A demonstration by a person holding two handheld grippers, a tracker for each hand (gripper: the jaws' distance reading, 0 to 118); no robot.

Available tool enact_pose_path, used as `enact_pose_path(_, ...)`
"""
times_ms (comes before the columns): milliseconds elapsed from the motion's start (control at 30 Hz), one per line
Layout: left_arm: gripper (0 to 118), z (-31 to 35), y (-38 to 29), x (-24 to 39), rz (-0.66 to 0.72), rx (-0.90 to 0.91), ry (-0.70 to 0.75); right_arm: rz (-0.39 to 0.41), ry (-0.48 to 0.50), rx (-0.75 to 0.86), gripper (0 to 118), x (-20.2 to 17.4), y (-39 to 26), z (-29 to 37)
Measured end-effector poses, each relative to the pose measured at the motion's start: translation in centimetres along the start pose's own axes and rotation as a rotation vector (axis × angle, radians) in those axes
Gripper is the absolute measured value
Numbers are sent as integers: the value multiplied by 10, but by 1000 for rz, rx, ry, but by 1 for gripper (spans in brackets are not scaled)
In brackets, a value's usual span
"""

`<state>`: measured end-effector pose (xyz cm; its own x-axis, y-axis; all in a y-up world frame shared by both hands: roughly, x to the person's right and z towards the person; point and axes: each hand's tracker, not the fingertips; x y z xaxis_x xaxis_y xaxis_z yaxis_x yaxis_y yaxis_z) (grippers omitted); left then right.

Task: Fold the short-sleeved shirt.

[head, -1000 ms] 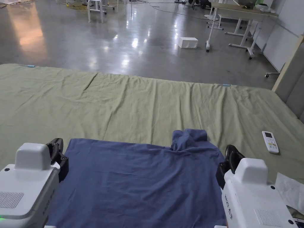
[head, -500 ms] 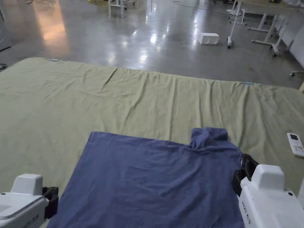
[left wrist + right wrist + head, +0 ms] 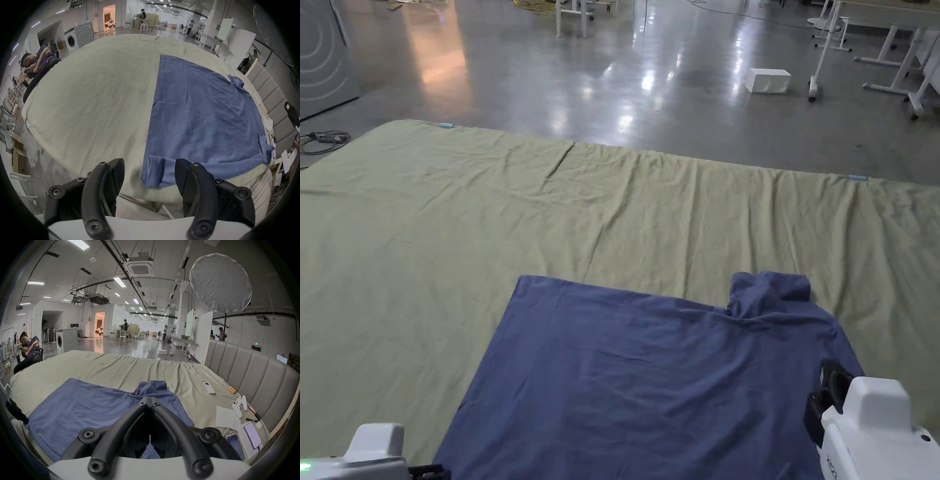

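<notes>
Nearest the person, the left gripper (image 3: 149, 175) hangs with its jaws spread wide and empty, just off the bed's near edge, facing the rolled hem corner of a blue short-sleeved shirt (image 3: 203, 116) that droops over that edge. On the other side the right gripper (image 3: 149, 400) has its jaws drawn together tip to tip above the shirt's right side; whether any cloth is pinched between them cannot be told from the right gripper view.

The shirt (image 3: 650, 375) lies spread across the near part of a bed covered in a pale green sheet (image 3: 550, 206), mostly flat, hem toward the left, one sleeve (image 3: 769, 290) bunched at its far right corner. No clean fold line shows: by the look of it the garment is laid out and smoothed, with the sleeves and body apparently yet to be folded.

Farther right on the sheet lie a white remote control (image 3: 209, 387), a white game controller (image 3: 240, 405), a sheet of paper (image 3: 227, 417) and two phones (image 3: 252, 434), all well apart from the shirt, before a grey padded headboard (image 3: 253, 369). Beyond the bed a polished floor runs to a washing machine (image 3: 67, 340), and a seated person (image 3: 30, 350) rests near the far left corner.
</notes>
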<state>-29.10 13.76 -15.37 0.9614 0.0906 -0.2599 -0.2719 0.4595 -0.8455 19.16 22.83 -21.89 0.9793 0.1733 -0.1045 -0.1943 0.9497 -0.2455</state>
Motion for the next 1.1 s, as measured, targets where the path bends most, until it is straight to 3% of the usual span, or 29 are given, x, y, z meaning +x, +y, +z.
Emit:
enact_pose_path(200, 65, -32, -1, 12, -62, -85, 37, 3, 9, -25, 0, -1, -4, 0)
enact_pose_path(267, 59, -28, -1, 16, -68, -80, 57, 2, 7, -30, 0, 0, -5, 1)
enact_pose_path(367, 17, -23, -2, 23, -108, -71, 27, -4, 5, -38, 0, 1, -9, 1)
enact_pose_path(400, 9, -22, -3, 26, -104, -68, 18, -5, 5, -42, 0, 2, -10, 1)
enact_pose_path(767, 7, -5, 0, 13, -51, -42, -41, -36, 10, -135, 0, 27, -16, 12)
enact_pose_path(1033, 7, 6, 2, 6, -50, -15, -63, -72, -1, -473, 0, 76, -50, 30)
enact_pose_path(1100, 7, 6, 3, 7, -57, -12, -65, -46, -12, -557, 0, 85, -62, 32)
